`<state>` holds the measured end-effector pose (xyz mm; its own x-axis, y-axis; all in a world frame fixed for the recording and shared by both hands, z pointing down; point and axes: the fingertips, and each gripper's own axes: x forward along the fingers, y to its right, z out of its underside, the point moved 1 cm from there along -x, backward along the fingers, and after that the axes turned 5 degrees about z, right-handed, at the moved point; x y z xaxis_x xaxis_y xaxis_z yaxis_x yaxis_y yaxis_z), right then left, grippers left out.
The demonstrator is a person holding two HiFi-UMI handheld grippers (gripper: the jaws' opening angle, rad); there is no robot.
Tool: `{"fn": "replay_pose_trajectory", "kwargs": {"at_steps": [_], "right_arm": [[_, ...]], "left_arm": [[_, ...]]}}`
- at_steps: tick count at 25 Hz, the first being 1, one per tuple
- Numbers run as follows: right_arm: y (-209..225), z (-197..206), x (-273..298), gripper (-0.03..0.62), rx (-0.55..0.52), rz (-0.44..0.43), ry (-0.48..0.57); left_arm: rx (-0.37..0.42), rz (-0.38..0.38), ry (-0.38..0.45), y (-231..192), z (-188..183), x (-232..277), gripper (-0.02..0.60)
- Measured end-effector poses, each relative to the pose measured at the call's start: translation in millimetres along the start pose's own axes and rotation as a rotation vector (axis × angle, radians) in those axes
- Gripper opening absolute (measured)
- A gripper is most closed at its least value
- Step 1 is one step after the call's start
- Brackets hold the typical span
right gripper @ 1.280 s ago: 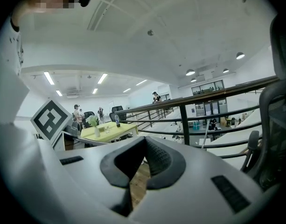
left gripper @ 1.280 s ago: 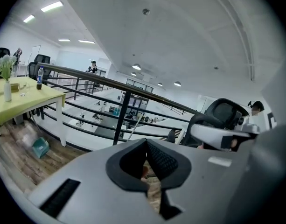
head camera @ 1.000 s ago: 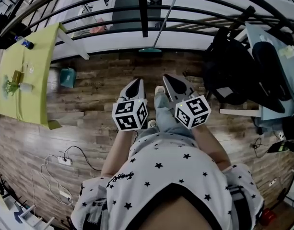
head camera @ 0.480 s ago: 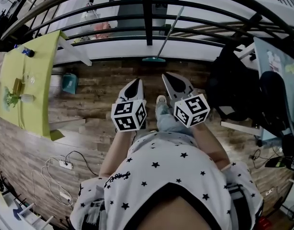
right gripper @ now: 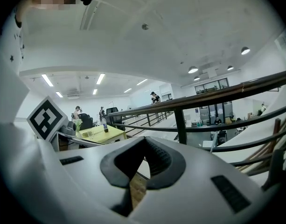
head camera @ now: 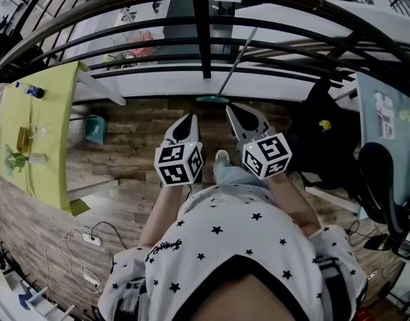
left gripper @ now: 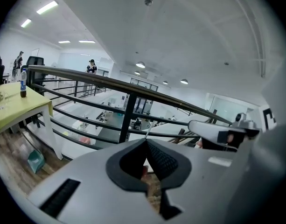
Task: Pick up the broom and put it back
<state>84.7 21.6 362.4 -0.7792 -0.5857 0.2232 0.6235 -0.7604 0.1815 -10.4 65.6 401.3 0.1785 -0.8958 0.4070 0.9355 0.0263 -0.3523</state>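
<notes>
Head view: a person stands on a wood floor facing a black railing. The broom leans on that railing straight ahead, its teal head on the floor at the rail's foot and its handle slanting up to the right. It looks parked there, propped so it won't fall.

The left claw and right claw are held side by side at waist height and point at the broom. Neither touches it. The pickup has likely not begun.

A yellow-green surface stands well to the left.

The gripper views show what the head view cannot. Each claw's pads are pressed together, with nothing between them. In the left gripper view the thin broom handle rises just above the claw tip, and the claw's body hides the broom head. Only the head view shows the bare floor between claws and broom.
</notes>
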Motion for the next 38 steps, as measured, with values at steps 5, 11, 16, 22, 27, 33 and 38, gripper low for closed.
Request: {"fn": "replay_pose_trajectory", "kwargs": {"at_steps": [5,11,16,22,27,33,38], "right_arm": [[37,-11,29,-0.006,0.000,0.006,-0.005],[76,-14,58,-0.006,0.000,0.017,-0.012],[97,-14,70,-0.006,0.008,0.033,-0.010],[123,-5,86,-0.006,0.023,0.075,-0.029],[147,3,108,-0.006,0.039,0.121,-0.035],[178,8,139,-0.006,0.062,0.190,-0.039],[209,17,167,-0.006,0.074,0.253,-0.047]], "left_arm": [[-0.007,-0.005,0.000,-5,-20,42,0.011],[-0.009,-0.014,-0.006,-12,-35,83,0.012],[-0.007,-0.024,-0.009,-16,-39,98,0.012],[-0.005,-0.025,-0.027,-23,-42,119,0.011],[-0.013,-0.007,-0.057,-31,-41,141,0.011],[0.014,0.024,-0.116,-50,-43,179,0.011],[0.031,0.055,-0.137,-67,-55,215,0.012]]}}
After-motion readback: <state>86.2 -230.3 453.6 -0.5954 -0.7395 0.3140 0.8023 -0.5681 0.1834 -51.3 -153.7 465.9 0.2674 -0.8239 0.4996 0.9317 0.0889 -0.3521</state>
